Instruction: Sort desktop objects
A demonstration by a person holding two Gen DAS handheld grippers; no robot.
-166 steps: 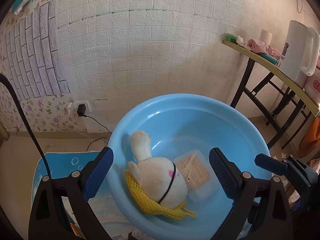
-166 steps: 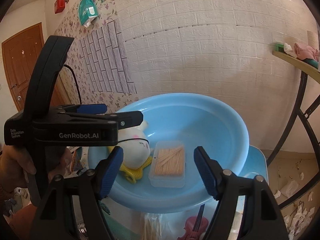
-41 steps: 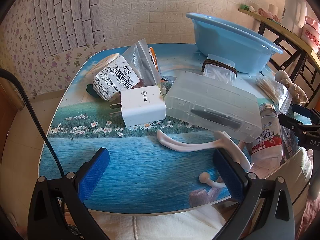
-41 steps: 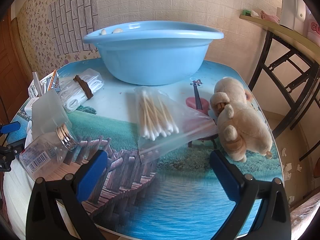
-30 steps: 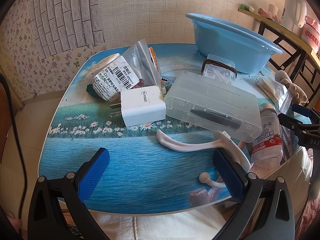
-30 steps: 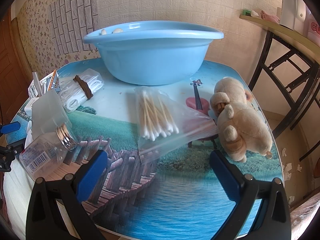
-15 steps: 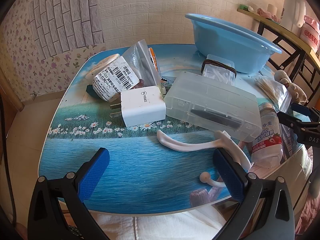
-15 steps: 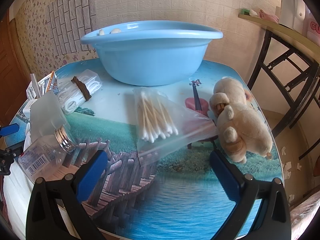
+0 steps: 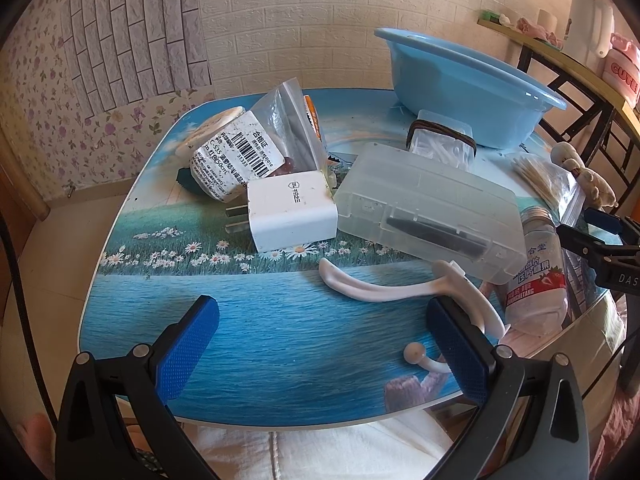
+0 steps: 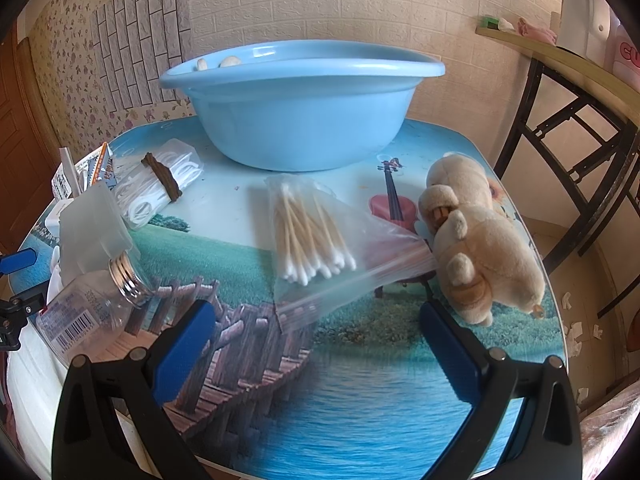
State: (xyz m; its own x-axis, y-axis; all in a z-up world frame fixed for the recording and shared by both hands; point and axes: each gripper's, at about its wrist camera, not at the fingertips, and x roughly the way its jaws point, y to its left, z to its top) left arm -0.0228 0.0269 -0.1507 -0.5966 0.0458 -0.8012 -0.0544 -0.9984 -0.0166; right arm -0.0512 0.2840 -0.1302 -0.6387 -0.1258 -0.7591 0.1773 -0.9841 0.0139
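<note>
glossy plastic basin point(image 10: 304, 120), frosted plastic case point(image 9: 432, 208), fuzzy cloth plush point(image 10: 480, 240).

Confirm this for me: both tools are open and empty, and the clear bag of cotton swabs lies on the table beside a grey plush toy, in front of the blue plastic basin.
One detail is wrong: the plush toy is beige, not grey. The right wrist view shows it beside the clear bag of cotton swabs, in front of the blue plastic basin. The left tool and right tool are indeed open and empty.

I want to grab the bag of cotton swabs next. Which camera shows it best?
The right wrist view: the bag of cotton swabs lies whole and central. The left wrist view shows it only small at the far right edge.
</note>
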